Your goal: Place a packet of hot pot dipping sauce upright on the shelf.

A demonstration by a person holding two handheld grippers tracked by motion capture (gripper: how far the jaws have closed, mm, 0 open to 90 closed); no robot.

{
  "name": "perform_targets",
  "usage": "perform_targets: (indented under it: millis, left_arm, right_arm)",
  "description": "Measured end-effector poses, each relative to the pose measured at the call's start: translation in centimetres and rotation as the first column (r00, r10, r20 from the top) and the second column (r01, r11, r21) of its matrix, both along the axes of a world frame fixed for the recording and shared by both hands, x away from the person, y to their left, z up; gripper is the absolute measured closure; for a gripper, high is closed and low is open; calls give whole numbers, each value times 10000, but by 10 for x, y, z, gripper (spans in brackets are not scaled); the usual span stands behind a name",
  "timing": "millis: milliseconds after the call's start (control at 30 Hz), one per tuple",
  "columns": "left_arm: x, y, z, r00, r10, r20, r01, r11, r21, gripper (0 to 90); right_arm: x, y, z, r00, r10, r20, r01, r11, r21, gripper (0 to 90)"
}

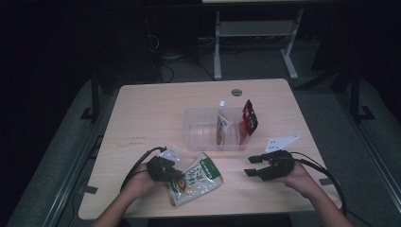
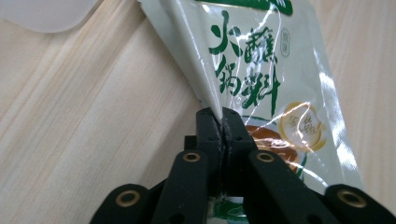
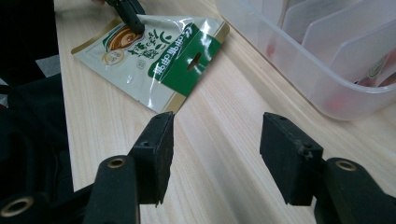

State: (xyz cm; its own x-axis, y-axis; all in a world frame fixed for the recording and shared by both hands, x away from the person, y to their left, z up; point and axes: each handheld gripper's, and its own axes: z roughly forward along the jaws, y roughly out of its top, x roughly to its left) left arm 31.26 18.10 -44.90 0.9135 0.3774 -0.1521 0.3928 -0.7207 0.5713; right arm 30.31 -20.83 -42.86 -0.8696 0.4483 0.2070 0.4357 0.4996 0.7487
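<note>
A white and green sauce packet (image 1: 201, 178) lies flat on the wooden table (image 1: 151, 113) near its front edge. My left gripper (image 1: 176, 176) is shut on the packet's left edge. In the left gripper view the two jaws (image 2: 223, 116) meet tightly on the thin seam of the packet (image 2: 261, 70). My right gripper (image 1: 253, 165) rests to the right of the packet, open, with nothing between its jaws. The right gripper view shows its gap (image 3: 215, 140) over bare wood, with the packet (image 3: 154, 51) farther off and the left gripper (image 3: 130, 16) pinching it.
A clear plastic divided tray (image 1: 198, 127) stands behind the packet at the table's middle. A white sachet (image 1: 222, 125) and a red and black sachet (image 1: 248, 120) stand upright in it. The tray wall (image 3: 299, 56) lies close on the right gripper's far right side.
</note>
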Motion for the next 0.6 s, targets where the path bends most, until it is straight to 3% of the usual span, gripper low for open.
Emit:
perform_targets:
  millis: [100,233,333,500,600]
  left_arm:
    - [0,1,4,9997,-147,207,150,9998,-127,899]
    - [-1,4,8,9997,-147,174,157,9982,-575,900]
    - [-2,8,13,9992,-102,378,136,9959,-898,900]
    - [-3,13,24,9983,-89,570,185,9854,-1690,900]
    - [-4,15,30,9968,-199,768,343,9811,-1903,900]
  right_arm:
    - [1,-1,0,10000,-11,-34,11,10000,2,434]
    - [1,-3,0,9999,6,-122,-5,9999,121,437]
    - [1,-4,1,9998,-18,-203,23,9996,273,429]
    - [1,-6,4,9994,-19,-342,43,9976,692,419]
    - [1,-5,7,9992,26,-400,12,9954,954,420]
